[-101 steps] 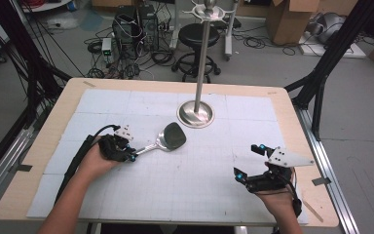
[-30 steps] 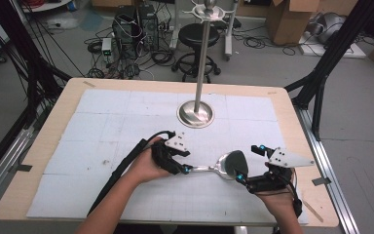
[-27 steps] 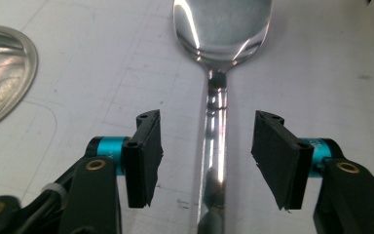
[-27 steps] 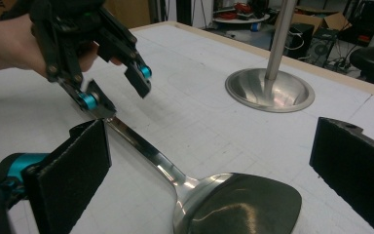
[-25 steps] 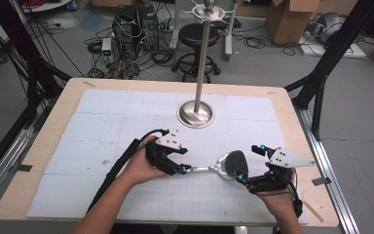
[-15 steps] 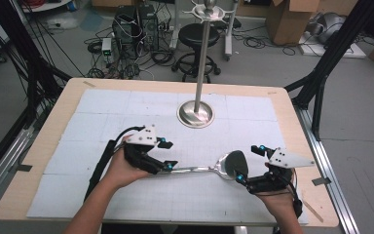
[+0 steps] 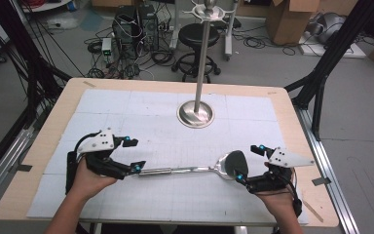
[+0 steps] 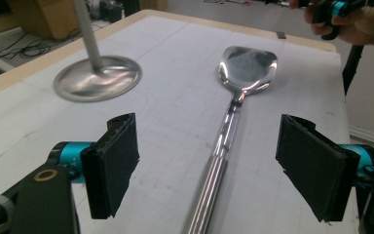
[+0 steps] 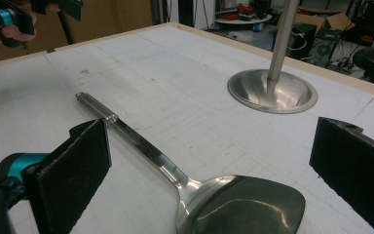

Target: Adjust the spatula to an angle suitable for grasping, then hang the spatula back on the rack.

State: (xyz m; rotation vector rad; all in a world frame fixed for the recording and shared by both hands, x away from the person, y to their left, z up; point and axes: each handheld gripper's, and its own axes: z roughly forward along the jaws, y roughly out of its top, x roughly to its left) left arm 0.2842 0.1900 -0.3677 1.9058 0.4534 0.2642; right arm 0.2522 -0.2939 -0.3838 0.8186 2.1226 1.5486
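Left hand-held gripper [image 7: 132,153] sits near the counter's [image 7: 126,97] front left with its jaws spread wide and nothing between them; the high view puts its lower tip right by the end of the spatula [image 7: 190,169] handle. Its own view makes plain that the handle runs up the middle of the gap between the two pads [image 8: 114,163], touching neither, with the shiny blade [image 8: 248,66] lying flat farther off and the stand base [image 8: 97,78] to one side. Right hand-held gripper [image 7: 248,163] is at the front right, jaws likewise apart and empty; from above its tips seem to meet the blade's edge, but its own view shows the blade [image 9: 246,207] lying low between the pads [image 9: 73,170], clear of both, the handle slanting away toward the other hand [image 9: 14,29]. Only the high view takes in the stand's pole [image 7: 202,53] up to its hooked top.
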